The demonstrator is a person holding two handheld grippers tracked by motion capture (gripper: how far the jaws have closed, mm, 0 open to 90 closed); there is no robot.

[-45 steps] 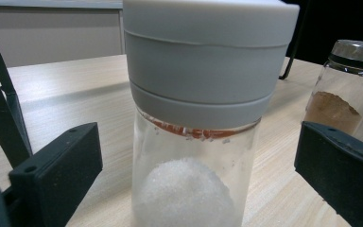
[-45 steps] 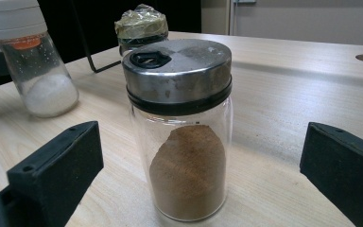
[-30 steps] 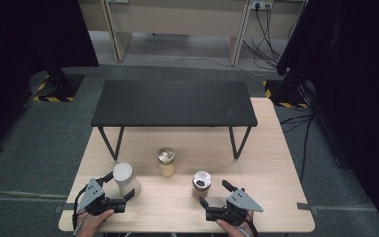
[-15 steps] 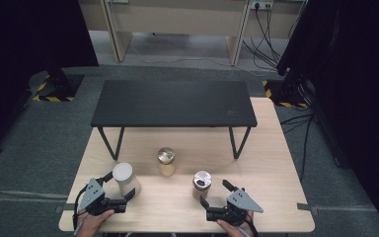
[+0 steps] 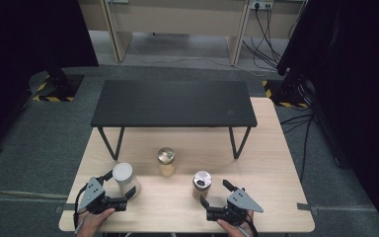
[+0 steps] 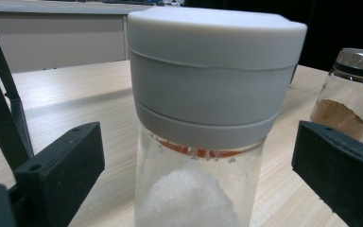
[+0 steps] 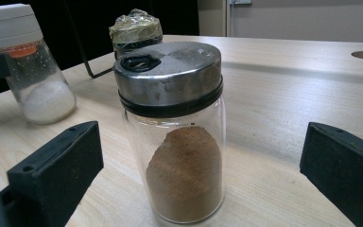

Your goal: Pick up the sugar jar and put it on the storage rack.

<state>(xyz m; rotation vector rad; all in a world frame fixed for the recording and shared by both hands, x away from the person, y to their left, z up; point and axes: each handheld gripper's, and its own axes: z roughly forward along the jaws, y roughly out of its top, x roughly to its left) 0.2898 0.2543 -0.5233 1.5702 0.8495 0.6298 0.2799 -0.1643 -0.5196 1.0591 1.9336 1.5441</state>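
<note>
High view overhead, faces forward-down; tool cameras close, low; all share table (image 5: 271, 163).

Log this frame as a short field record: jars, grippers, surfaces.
left gripper: open, jaws either side of the white-lidded glass jar of white grains, no contact seen
right gripper: open, jaws flanking the steel-lidded glass jar of brown powder
third jar: foil-capped jar, between and behind the others
surfaces: light wooden table; black low shelf standing on it

Lab-like test room: black curtains (image 5: 24, 39), taped stand bases (image 5: 59, 89), wall sockets (image 5: 259, 5), loose cables (image 5: 269, 29).
</note>
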